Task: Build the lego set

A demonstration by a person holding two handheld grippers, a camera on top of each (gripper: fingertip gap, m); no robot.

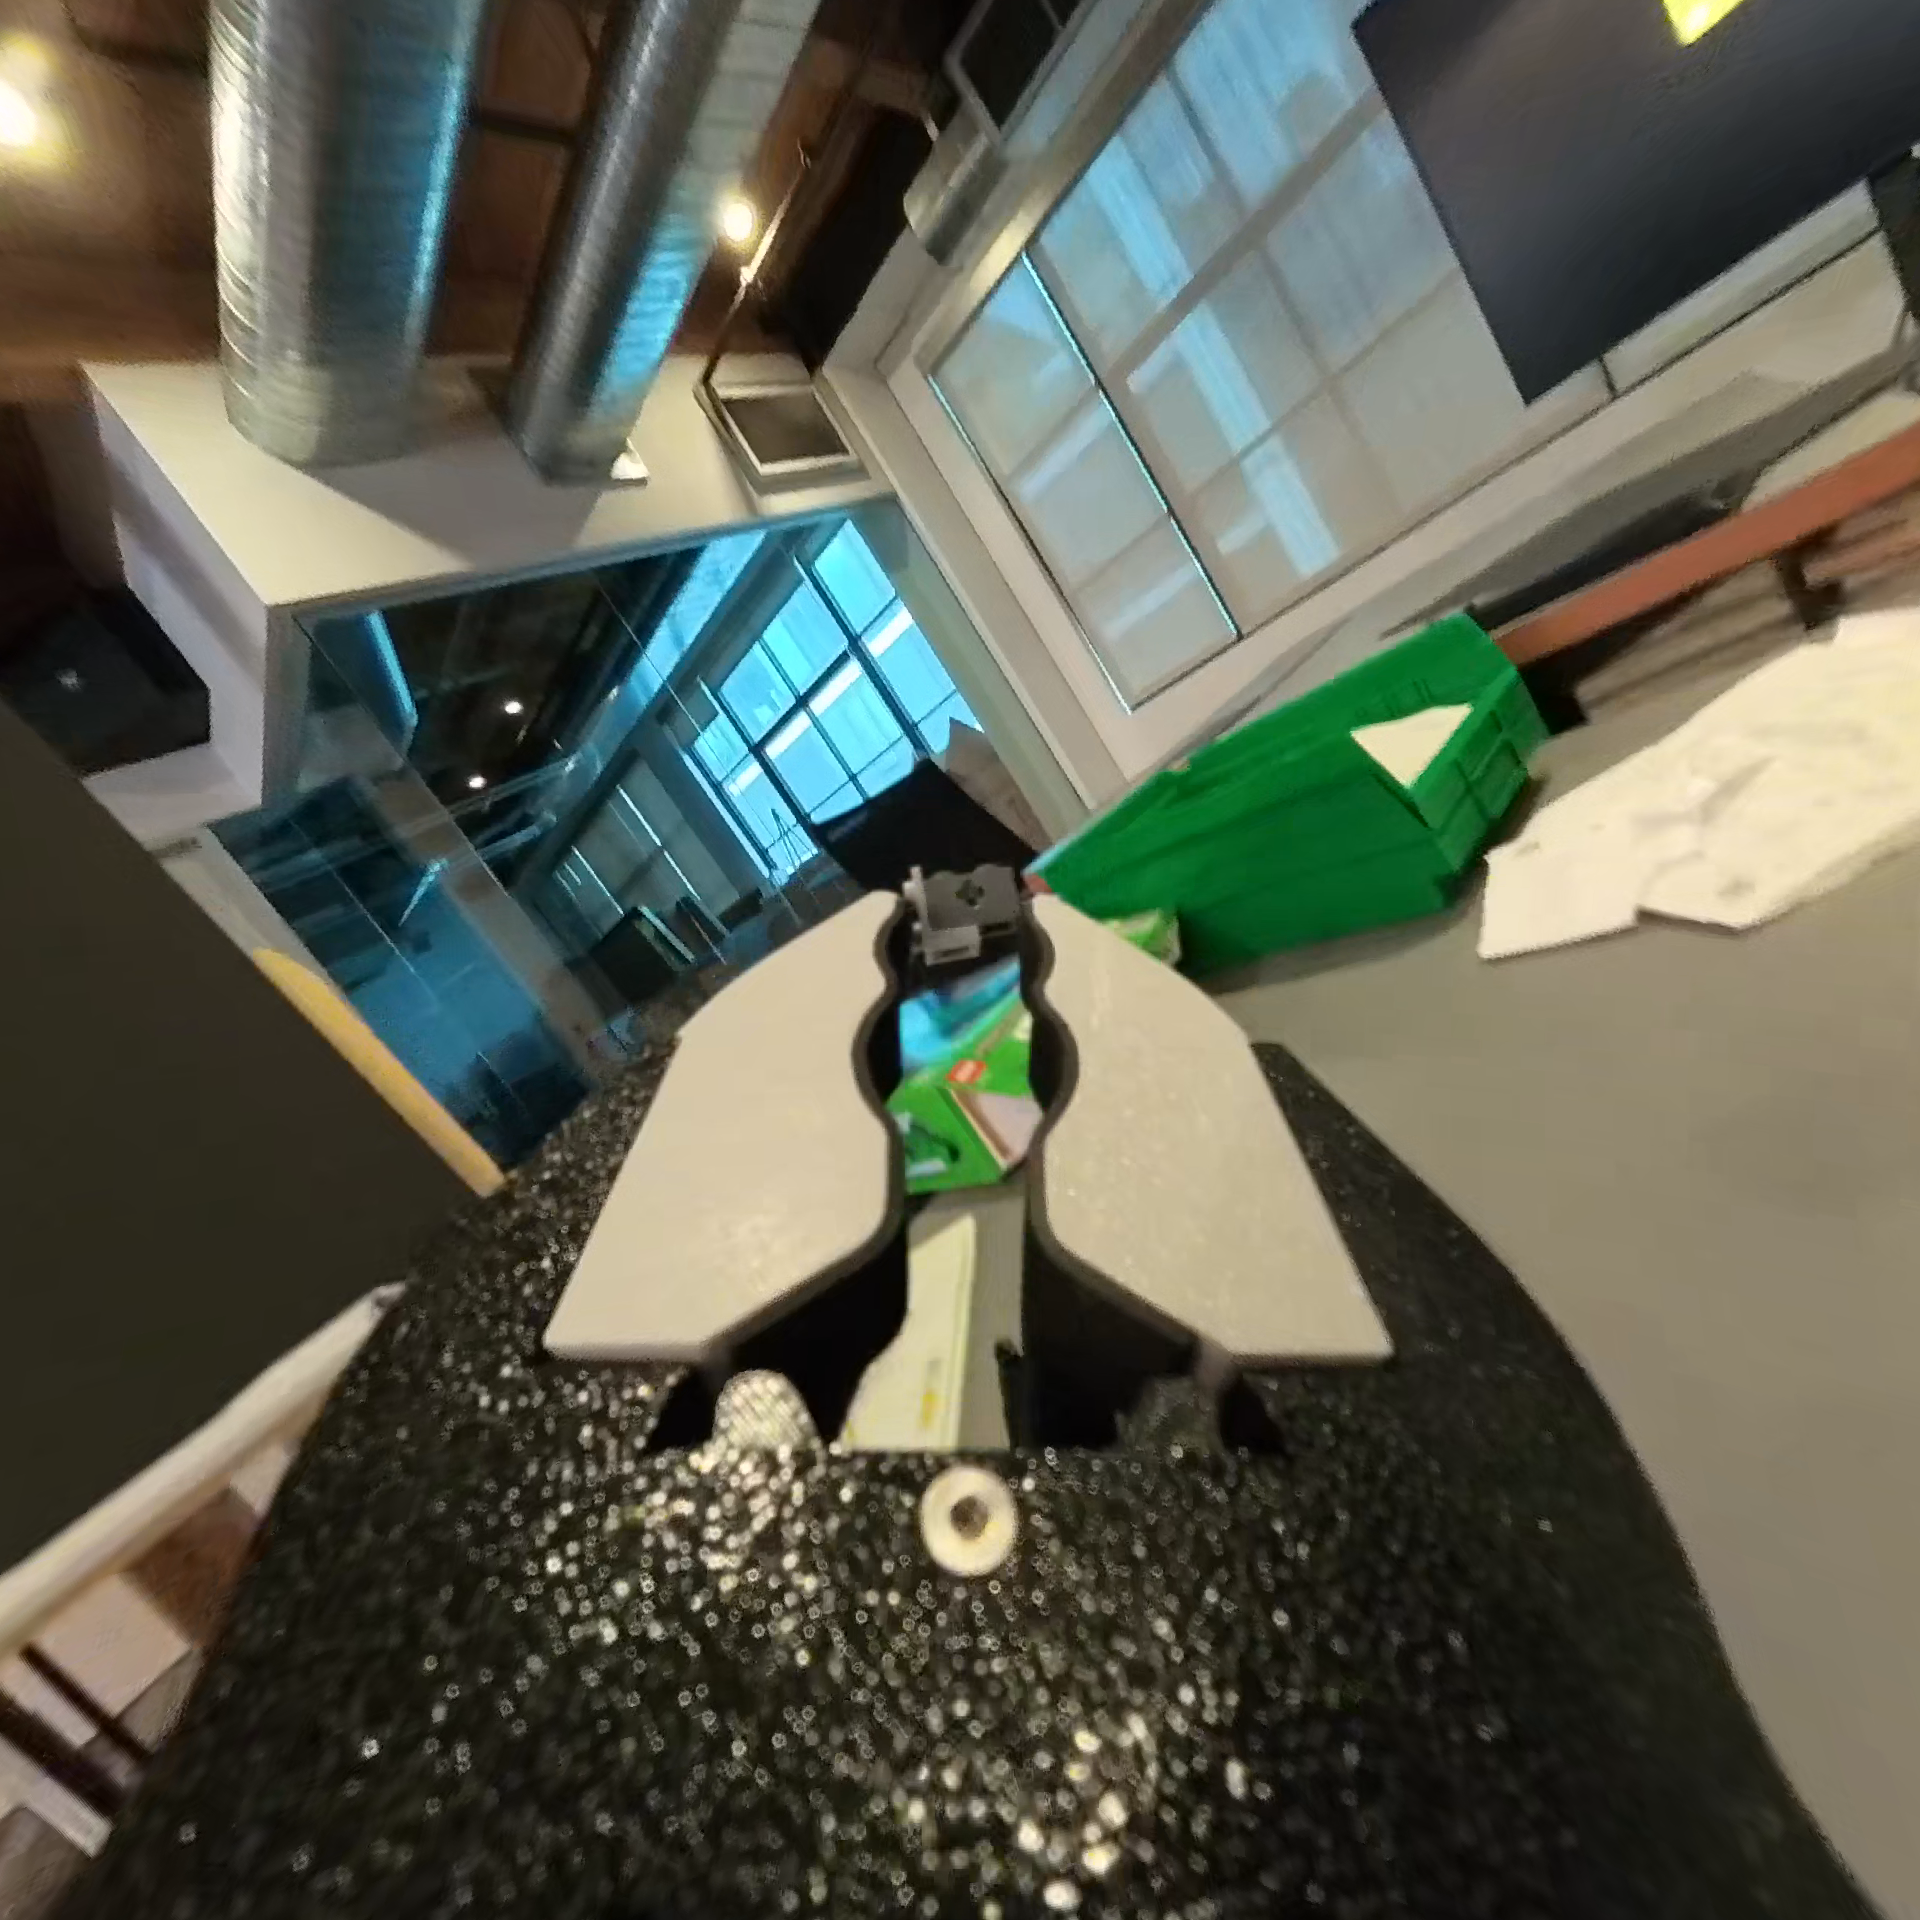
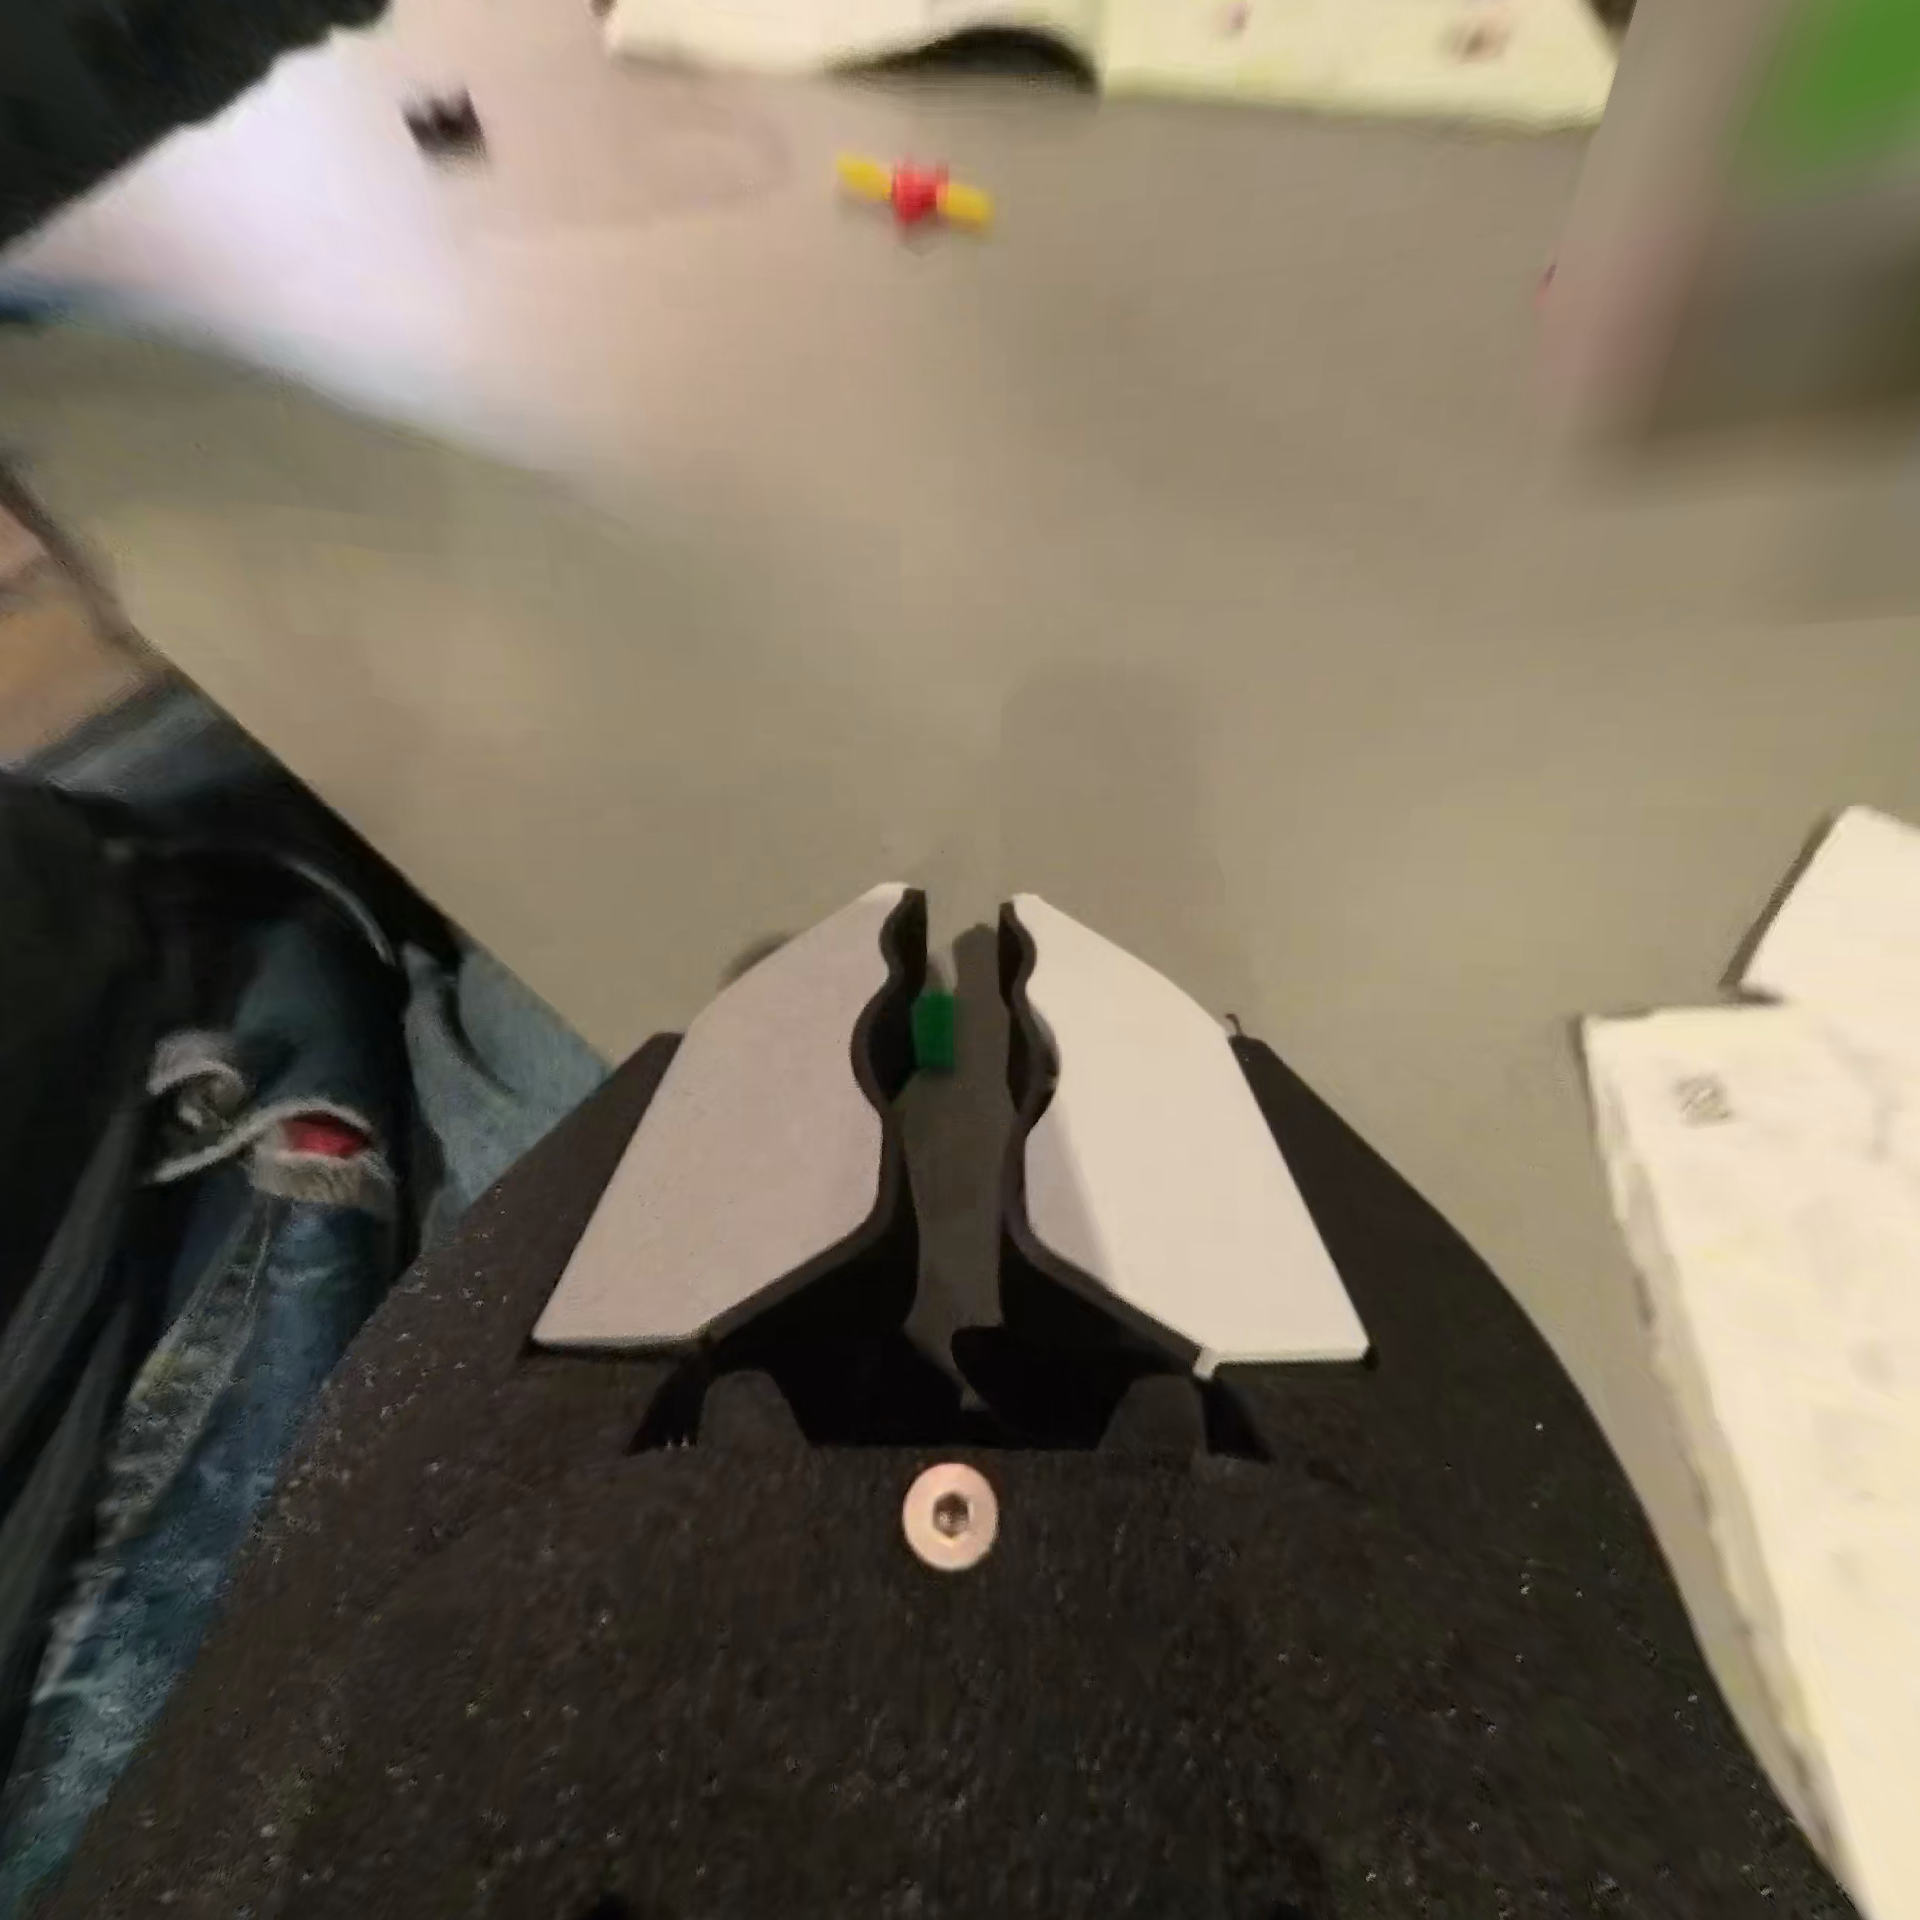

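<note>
Grey counter (image 2: 1143, 623) is being crossed by the right tool (image 2: 961, 914), narrowly open, a small green brick (image 2: 932, 1029) lying between its fingers, long axis along them, while a grey lego assembly (image 1: 958, 914) is being gripped by the raised left tool (image 1: 961, 909).

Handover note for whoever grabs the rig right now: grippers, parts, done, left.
Left gripper: shut on a small grey-black lego assembly, raised and tilted up off the grey table.
Right gripper: low over the table, a green piece between its fingers, grip unclear.
Red-and-yellow piece and a dark piece lie loose farther off; instruction sheets to the right.
Done: only the small assembly. Left: most of the build.
</note>
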